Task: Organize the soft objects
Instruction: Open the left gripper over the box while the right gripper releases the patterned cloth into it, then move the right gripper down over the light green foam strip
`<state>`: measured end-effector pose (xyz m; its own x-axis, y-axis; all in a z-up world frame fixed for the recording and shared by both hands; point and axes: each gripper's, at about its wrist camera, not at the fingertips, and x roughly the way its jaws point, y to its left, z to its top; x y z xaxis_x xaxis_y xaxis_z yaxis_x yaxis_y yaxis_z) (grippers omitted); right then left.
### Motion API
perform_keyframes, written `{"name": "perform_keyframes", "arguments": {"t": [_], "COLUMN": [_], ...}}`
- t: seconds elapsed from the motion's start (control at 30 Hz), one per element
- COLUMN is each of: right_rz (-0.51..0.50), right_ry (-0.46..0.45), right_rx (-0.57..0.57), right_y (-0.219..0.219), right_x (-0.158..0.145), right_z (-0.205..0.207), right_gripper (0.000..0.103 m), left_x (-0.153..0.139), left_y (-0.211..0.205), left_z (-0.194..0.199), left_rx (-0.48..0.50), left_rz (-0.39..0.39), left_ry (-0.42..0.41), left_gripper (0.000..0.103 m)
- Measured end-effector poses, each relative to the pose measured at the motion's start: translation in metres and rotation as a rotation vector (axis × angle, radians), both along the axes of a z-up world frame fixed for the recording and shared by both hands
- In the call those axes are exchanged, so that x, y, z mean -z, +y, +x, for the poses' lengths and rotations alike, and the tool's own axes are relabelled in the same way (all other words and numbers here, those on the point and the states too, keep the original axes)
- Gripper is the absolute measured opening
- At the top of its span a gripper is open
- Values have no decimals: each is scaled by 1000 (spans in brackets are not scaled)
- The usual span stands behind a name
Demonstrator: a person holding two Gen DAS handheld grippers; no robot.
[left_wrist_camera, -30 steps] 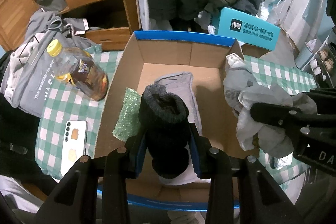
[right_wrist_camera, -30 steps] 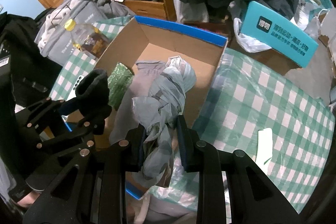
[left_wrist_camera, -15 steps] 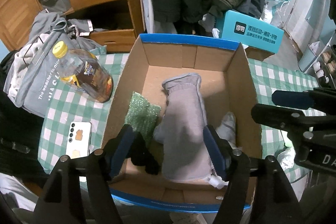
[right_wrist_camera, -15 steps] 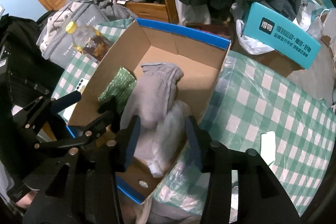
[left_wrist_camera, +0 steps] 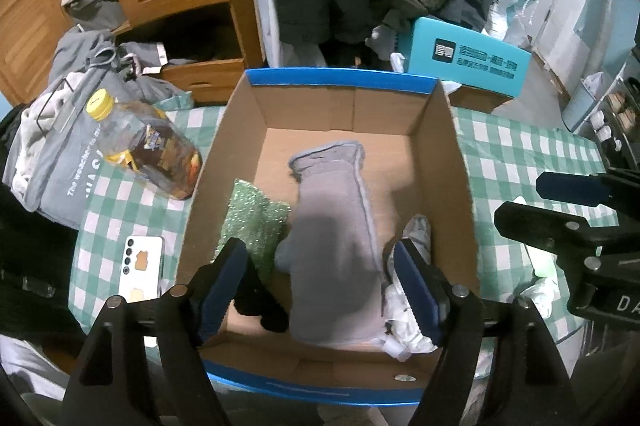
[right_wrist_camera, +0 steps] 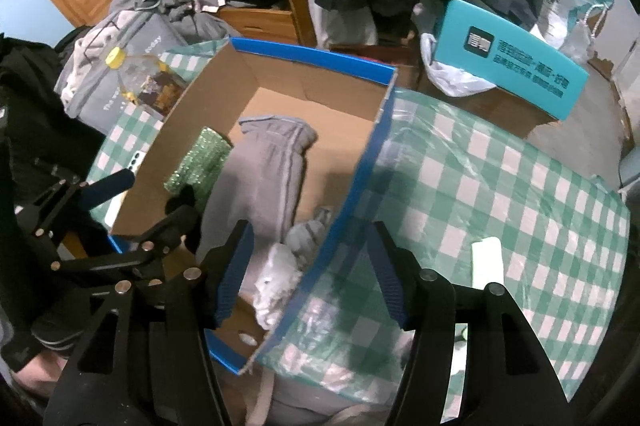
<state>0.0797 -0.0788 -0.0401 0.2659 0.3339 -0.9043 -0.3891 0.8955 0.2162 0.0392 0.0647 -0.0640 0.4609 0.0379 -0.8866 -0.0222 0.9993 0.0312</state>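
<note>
An open cardboard box (left_wrist_camera: 460, 162) with a blue rim stands on the checked table; it also shows in the right wrist view (right_wrist_camera: 372, 154). Inside lie a grey garment (left_wrist_camera: 332, 226), a green sparkly cloth (left_wrist_camera: 252, 218), a black knitted item (left_wrist_camera: 260, 306) at the near left and a pale grey bundle (left_wrist_camera: 412, 290) at the near right. The grey garment (right_wrist_camera: 264, 178), green cloth (right_wrist_camera: 196, 162) and pale bundle (right_wrist_camera: 288, 258) show in the right wrist view too. My left gripper (left_wrist_camera: 324, 290) is open and empty above the box's near edge. My right gripper (right_wrist_camera: 308, 282) is open and empty, straddling the box's right wall.
A bottle with a yellow cap (left_wrist_camera: 144, 142) lies left of the box, near a phone (left_wrist_camera: 140, 266) and a pile of grey clothes (left_wrist_camera: 52, 146). A teal carton (left_wrist_camera: 468, 58) stands behind the box. A white strip (right_wrist_camera: 486, 262) lies on the tablecloth at right.
Both grippers have opened. The left one has dropped the black knitted item and the right one the pale grey bundle into the box, and both have drawn back.
</note>
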Motion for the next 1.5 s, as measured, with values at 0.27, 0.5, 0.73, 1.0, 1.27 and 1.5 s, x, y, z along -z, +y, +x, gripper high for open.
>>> {"name": "perform_keyframes", "arguments": {"t": [0.27,0.5,0.73,1.0,1.27,1.5], "right_rz": [-8,-8,-15,-17,-19,-28], "right_ry": [-7,3,13,20,35,41], "right_rx": [38,78,125,176,222,250], "right_y": [-25,-52,-85,-119,-151,-173], "right_x": [1,7,13,21,31,40], "right_z": [-3,-4,-7,-10,-13,-16], "right_gripper": [61,61,61,61,61,61], "left_x": [-2,-4,-3,-6,-4,6], "left_y": [-20,-40,-70,-106,-136,-162], "left_z": [0,1,5,5,9,8], "left_rx": [40,72,123,184,220,268], "left_rz": [2,-5,-14,-7,9,23], "left_ry": [1,0,16,17,23,47], "left_gripper": [79,80,80,80,80,80]}}
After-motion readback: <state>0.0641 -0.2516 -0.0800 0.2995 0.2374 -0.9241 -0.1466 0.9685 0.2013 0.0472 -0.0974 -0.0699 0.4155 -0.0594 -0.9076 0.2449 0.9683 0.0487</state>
